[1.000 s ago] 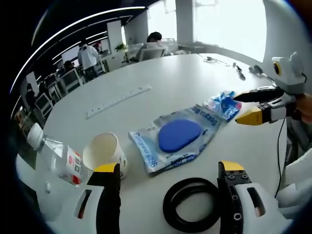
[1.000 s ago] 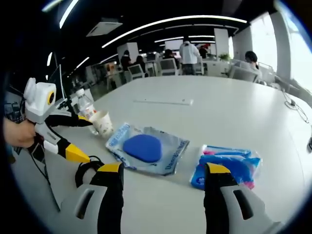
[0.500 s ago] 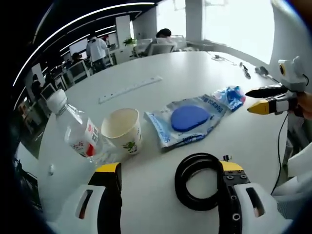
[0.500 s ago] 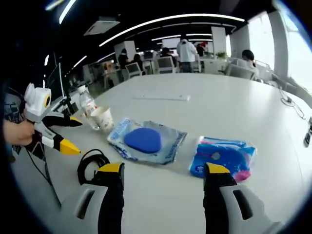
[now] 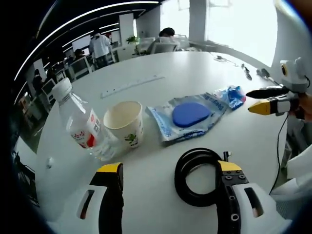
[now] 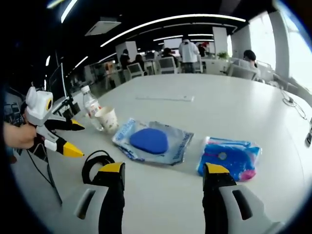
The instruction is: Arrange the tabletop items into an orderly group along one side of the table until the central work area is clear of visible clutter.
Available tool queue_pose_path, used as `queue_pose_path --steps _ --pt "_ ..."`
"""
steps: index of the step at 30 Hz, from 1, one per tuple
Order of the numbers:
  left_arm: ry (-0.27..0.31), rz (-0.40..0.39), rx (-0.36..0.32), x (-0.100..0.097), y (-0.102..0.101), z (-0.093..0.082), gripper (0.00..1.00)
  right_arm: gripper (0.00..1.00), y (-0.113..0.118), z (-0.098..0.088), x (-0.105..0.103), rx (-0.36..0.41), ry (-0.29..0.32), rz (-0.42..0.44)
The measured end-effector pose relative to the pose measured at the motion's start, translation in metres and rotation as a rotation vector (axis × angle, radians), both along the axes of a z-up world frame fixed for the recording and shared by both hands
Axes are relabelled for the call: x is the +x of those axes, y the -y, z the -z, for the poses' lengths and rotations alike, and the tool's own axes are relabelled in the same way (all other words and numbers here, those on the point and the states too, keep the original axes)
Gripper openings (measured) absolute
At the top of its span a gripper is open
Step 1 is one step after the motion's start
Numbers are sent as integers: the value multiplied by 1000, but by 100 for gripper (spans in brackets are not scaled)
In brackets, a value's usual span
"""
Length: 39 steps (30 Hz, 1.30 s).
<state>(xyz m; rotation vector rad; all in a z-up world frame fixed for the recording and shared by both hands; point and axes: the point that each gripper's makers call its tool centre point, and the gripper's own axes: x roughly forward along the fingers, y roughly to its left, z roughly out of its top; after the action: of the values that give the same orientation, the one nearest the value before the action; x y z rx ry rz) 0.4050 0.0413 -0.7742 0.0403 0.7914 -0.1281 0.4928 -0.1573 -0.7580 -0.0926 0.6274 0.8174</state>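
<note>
On the white table lie a black coiled ring, a clear bag with a blue pad, a blue packet, a paper cup and a plastic bottle. My left gripper is open above the table's near edge, the ring just ahead of its right jaw. My right gripper is open, with the blue packet ahead on its right, the blue pad bag in front, and the ring, cup and bottle to the left.
A long white ruler-like strip lies farther back on the table; cables rest near the far right edge. People and office chairs stand beyond the table. The other gripper appears at the left of the right gripper view.
The left view has swung left and pulled back, bringing the bottle and cup fully into view and upright. The right view shifted slightly; the blue packet now sits nearer its right jaw.
</note>
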Motion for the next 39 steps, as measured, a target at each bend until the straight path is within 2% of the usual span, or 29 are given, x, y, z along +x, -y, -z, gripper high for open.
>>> queue_pose_path --steps 10,24,29,39 --pt "-65 -21 -31 -22 10 26 69 59 -39 20 -36 -8 -59 -116" --pt "-102 -88 -95 -34 14 45 60 53 -88 33 -62 -5 -125 -247" --pt "-101 -117 -127 -33 18 49 57 49 -98 42 -70 -27 -152 -278" --pt "-110 -141 -164 -33 21 55 40 41 -106 57 -77 -57 -193 -295"
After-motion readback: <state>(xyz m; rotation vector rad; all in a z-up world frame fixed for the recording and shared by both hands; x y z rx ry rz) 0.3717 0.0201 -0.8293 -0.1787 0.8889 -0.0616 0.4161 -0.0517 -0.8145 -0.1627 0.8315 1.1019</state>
